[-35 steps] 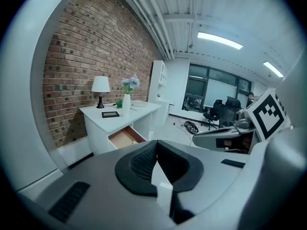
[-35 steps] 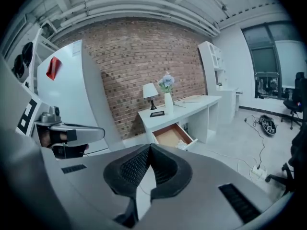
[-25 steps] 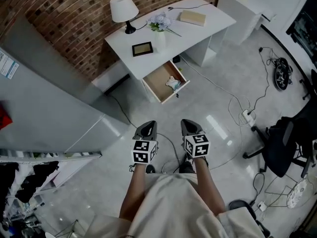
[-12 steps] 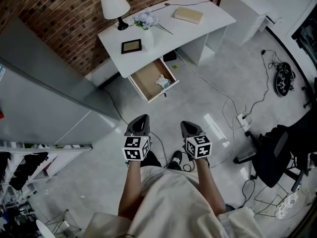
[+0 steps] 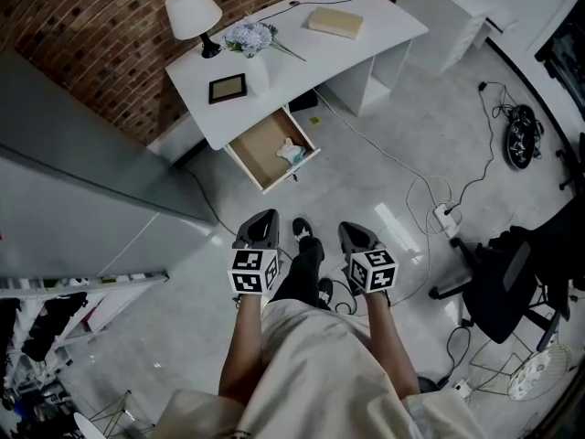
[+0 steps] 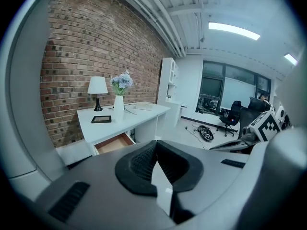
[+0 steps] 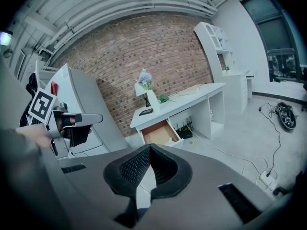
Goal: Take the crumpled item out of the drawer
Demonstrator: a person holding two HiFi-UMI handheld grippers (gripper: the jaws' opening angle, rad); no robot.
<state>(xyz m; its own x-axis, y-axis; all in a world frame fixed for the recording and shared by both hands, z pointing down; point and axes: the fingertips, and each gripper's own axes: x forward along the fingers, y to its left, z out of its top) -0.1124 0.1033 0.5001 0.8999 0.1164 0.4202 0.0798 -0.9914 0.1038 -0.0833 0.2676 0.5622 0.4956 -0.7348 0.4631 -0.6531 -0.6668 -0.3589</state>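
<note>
Approach stage: your left tongs [image 5: 261, 223] and right tongs [image 5: 353, 230] are both pressed together and empty, carried before your body because the open drawer [image 5: 259, 146] under the tabletop [image 5: 302, 58] lies well apart; the crumpled item [image 5: 291, 151] rests near its pulled-out front.

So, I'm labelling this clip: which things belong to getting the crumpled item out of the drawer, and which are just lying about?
Job: open drawer, crumpled item inside it.
Lying about: lamp, vase of flowers, picture frame, book, office chair, power strip.
</note>
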